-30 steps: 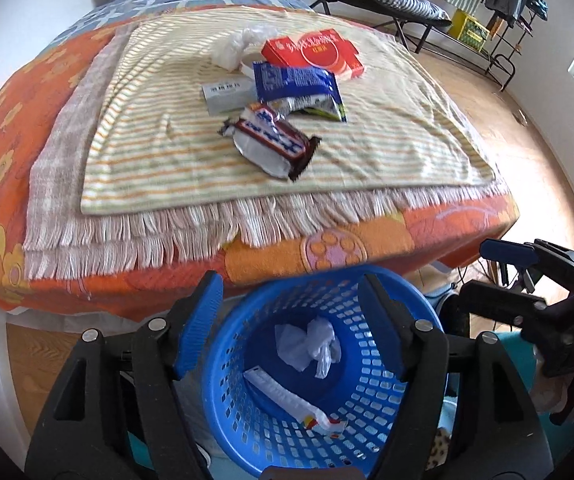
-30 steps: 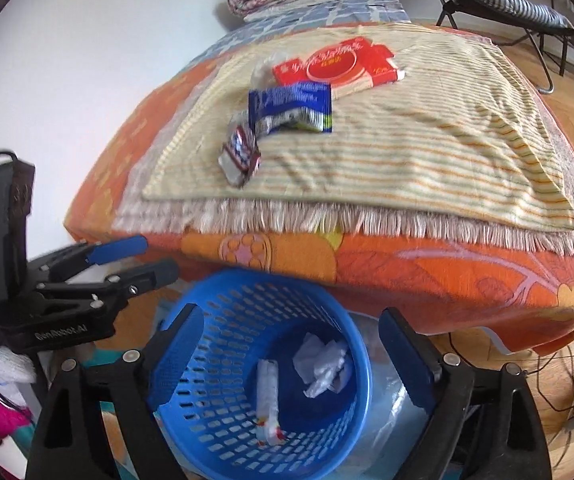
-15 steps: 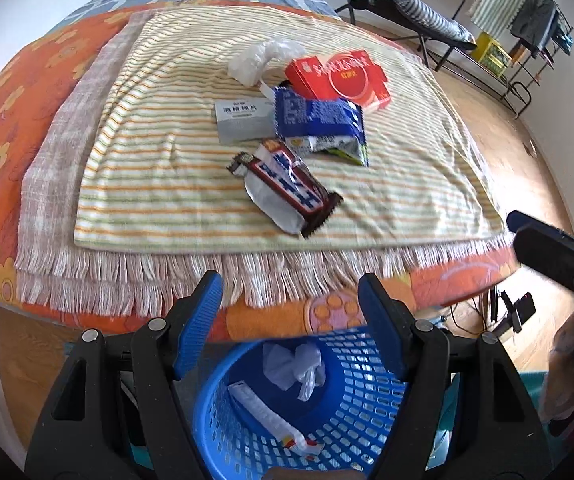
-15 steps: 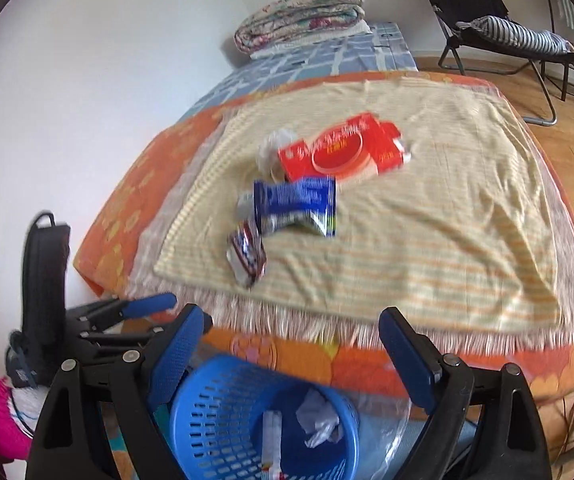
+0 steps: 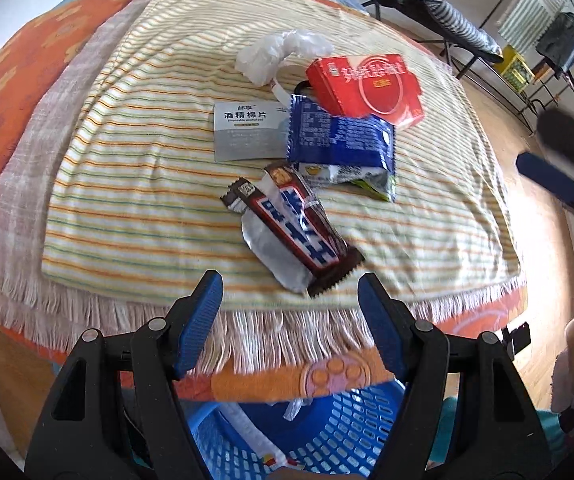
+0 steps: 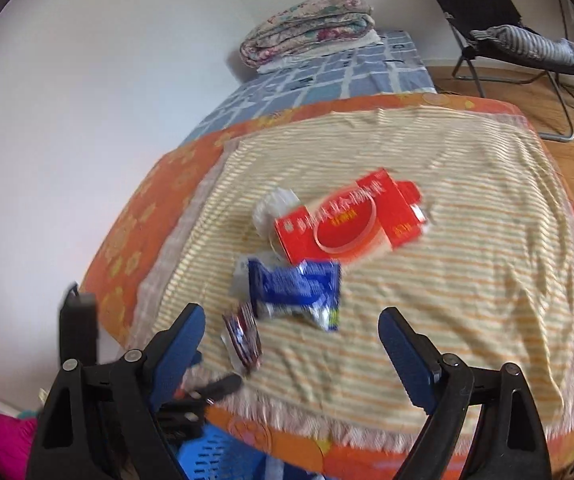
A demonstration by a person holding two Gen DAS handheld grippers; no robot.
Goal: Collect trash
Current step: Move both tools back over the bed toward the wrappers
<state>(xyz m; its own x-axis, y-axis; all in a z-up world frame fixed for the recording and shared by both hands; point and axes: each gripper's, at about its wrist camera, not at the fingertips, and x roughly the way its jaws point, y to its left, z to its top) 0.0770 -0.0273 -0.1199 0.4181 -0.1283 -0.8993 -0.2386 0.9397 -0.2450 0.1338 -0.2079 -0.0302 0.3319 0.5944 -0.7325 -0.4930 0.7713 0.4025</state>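
Note:
Trash lies on a striped towel (image 5: 135, 184) on the bed: a brown candy bar wrapper (image 5: 293, 232) (image 6: 243, 334), a blue snack wrapper (image 5: 341, 144) (image 6: 295, 290), a red box (image 5: 365, 86) (image 6: 347, 218), a grey wipes packet (image 5: 245, 136) and a crumpled white plastic bag (image 5: 277, 54) (image 6: 273, 208). My left gripper (image 5: 289, 316) is open and empty just before the candy wrapper, over the towel's fringe. My right gripper (image 6: 291, 344) is open and empty above the bed's front edge. A blue basket (image 5: 327, 432) (image 6: 223, 456) with white trash in it stands on the floor below the bed.
The orange bed cover (image 5: 11, 92) hangs over the front edge. A folded quilt (image 6: 311, 20) lies at the bed's far end. A black folding chair (image 6: 507, 36) and a clothes rack (image 5: 543, 56) stand on the wooden floor to the right.
Both grippers have moved from over the blue basket up and forward toward the bed. The basket has slid to the bottom of both views and the trash on the towel looks closer.

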